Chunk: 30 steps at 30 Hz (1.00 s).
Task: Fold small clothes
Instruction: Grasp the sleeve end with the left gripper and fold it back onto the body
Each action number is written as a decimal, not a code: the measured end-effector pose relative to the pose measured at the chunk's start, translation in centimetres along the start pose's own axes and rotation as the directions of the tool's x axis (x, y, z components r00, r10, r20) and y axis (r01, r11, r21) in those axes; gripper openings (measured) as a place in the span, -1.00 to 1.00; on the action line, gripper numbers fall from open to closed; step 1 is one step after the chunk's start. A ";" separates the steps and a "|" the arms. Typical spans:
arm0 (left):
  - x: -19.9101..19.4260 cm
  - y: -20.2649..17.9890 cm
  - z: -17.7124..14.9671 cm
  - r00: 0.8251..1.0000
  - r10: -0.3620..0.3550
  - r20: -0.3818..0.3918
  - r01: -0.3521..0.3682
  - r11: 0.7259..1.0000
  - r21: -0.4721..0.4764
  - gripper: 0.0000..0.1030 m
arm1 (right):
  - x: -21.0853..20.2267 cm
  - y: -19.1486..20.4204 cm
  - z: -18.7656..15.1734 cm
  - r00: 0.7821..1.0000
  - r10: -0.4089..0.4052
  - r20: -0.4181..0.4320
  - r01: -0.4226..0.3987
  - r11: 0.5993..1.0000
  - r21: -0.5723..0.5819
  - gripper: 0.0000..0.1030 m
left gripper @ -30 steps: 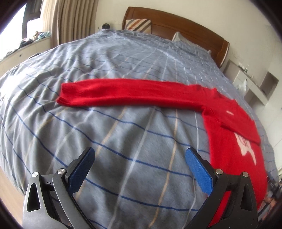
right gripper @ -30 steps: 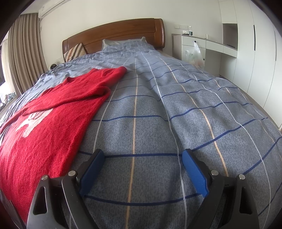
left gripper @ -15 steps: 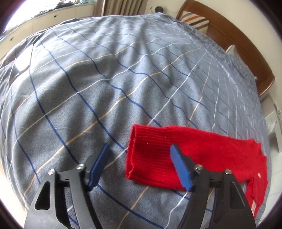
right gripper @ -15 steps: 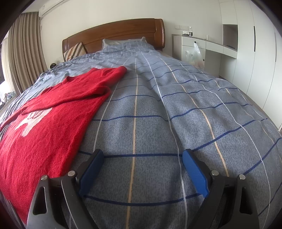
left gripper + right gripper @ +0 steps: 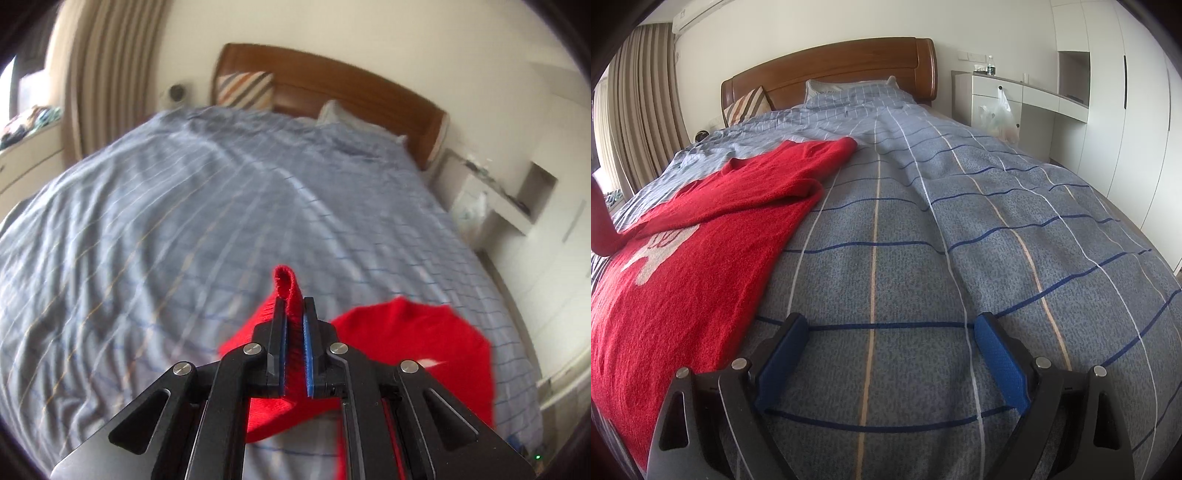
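A red knit sweater (image 5: 701, 236) with a white motif lies spread on the blue checked bed cover (image 5: 923, 258), left of my right gripper. My left gripper (image 5: 294, 314) is shut on the cuff of the sweater's sleeve (image 5: 286, 284) and holds it lifted above the bed; the rest of the sweater (image 5: 424, 339) lies below and to the right. My right gripper (image 5: 888, 354) is open and empty, low over the bare cover beside the sweater's edge. The other sleeve (image 5: 798, 162) lies folded across the sweater's body.
A wooden headboard (image 5: 831, 74) and pillows (image 5: 849, 92) stand at the far end of the bed. A white desk and cabinets (image 5: 1034, 99) line the right wall. Curtains (image 5: 635, 110) hang at the left.
My left gripper closed on the sleeve cuff and lifted it off the bed, swinging toward the sweater's body. My right gripper stayed still and open.
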<state>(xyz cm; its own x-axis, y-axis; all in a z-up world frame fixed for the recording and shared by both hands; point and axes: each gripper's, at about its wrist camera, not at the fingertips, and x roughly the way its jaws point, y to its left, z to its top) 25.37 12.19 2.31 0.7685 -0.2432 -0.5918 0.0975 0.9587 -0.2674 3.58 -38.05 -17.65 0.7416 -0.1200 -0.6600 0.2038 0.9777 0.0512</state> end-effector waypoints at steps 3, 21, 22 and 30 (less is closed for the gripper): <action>0.4 -9.0 1.2 0.987 -0.160 0.003 0.158 0.981 0.114 -0.89 | 0.0 0.0 0.0 1.000 0.000 0.000 0.000 1.000 0.000 0.78; 1.6 -5.6 -14.0 0.985 0.096 -0.145 -0.069 0.980 0.185 0.83 | -0.1 0.1 0.0 1.000 -0.002 0.002 0.002 1.000 -0.004 0.79; 1.4 -4.2 -14.8 0.981 0.144 -0.133 -0.119 0.976 0.183 0.83 | -0.1 0.1 0.0 1.000 -0.004 0.002 0.004 1.000 -0.005 0.78; 3.6 1.4 -19.2 0.944 0.300 -0.134 -0.284 0.950 0.127 0.83 | 0.0 0.3 -0.3 1.000 -0.010 0.021 0.010 1.000 -0.014 0.80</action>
<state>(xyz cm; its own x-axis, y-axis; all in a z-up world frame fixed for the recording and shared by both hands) 16.12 9.87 -14.76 0.6702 0.0385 -0.7411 -0.0453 0.9989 0.0109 3.45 -37.70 -17.82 0.7531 -0.1333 -0.6443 0.2023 0.9787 0.0339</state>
